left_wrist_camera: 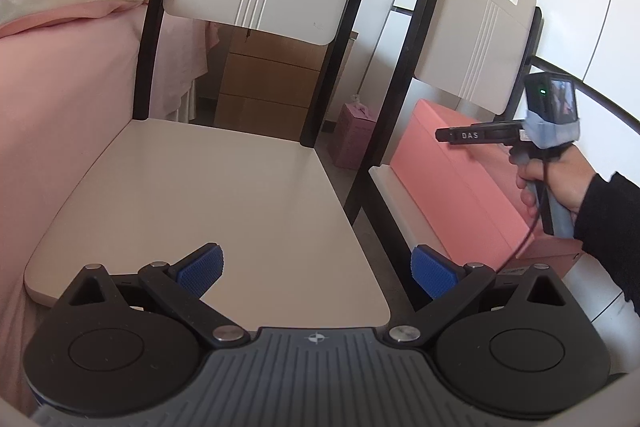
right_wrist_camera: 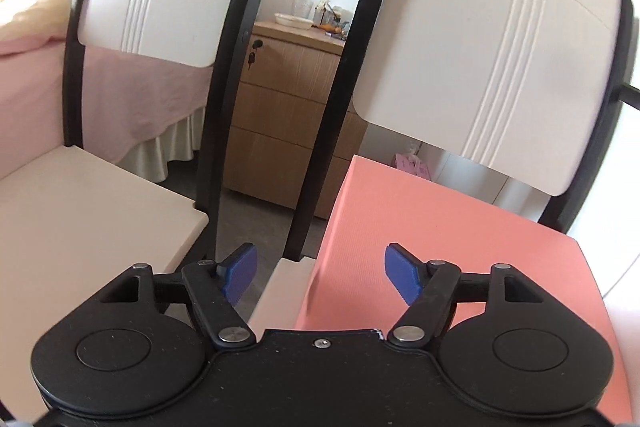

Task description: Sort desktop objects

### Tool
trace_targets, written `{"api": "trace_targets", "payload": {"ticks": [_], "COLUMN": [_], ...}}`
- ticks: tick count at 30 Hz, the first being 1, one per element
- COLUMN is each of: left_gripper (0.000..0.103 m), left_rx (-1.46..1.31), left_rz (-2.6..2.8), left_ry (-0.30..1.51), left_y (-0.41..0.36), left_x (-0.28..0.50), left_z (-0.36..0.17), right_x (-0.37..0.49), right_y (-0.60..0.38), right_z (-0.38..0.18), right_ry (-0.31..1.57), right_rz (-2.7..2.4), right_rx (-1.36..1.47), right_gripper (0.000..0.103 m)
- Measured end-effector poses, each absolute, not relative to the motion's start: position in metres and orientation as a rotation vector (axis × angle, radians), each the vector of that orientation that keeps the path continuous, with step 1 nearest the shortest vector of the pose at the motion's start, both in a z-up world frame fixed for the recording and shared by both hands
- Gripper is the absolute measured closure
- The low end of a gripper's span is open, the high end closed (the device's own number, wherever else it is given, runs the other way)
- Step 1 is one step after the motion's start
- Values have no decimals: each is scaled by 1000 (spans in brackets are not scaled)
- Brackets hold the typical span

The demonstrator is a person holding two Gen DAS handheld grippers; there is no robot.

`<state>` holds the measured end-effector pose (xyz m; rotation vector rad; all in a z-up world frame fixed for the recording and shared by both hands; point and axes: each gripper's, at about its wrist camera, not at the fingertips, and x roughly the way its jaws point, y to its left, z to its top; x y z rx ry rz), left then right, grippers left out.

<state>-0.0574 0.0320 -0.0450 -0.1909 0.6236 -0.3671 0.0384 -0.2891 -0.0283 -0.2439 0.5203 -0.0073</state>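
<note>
A flat salmon-pink box (left_wrist_camera: 460, 187) lies on the seat of the right chair; in the right wrist view the pink box (right_wrist_camera: 440, 247) fills the lower right. My left gripper (left_wrist_camera: 316, 273) is open and empty above the front edge of the left chair's seat (left_wrist_camera: 200, 195). My right gripper (right_wrist_camera: 320, 273) is open and empty, low over the near left corner of the pink box. The right gripper, held in a hand, also shows in the left wrist view (left_wrist_camera: 442, 135), hovering above the box.
Two white chairs with black frames stand side by side, with a narrow gap (right_wrist_camera: 260, 219) between the seats. A bed with pink bedding (left_wrist_camera: 60, 87) is on the left. A wooden drawer cabinet (right_wrist_camera: 288, 115) stands behind the chairs. A small pink carton (left_wrist_camera: 356, 131) sits on the floor.
</note>
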Motion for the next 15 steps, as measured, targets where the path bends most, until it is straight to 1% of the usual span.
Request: {"api": "trace_targets", "payload": {"ticks": [3,7,12,15], "left_gripper": [2,2,2,2], "left_rx": [-175,-145,-129,-115], "left_rz": [-364,-349,-293,-270], "left_ry": [626,626,622,615], "left_y": [28,24,25,25], "left_x": [-58,-57,-54,-56], "left_z": [-47,-50,-53,-53], "right_x": [4,-16,-53,-71], "right_y": [-294,-283,-276,-290], "right_z": [-18,-15,-16,-19], "right_ry": [467,433,400,342], "right_rz": [-17,-3,10,-3], "right_rx": [-177,-101,-67,-47], "right_gripper": [27,26,20,14]}}
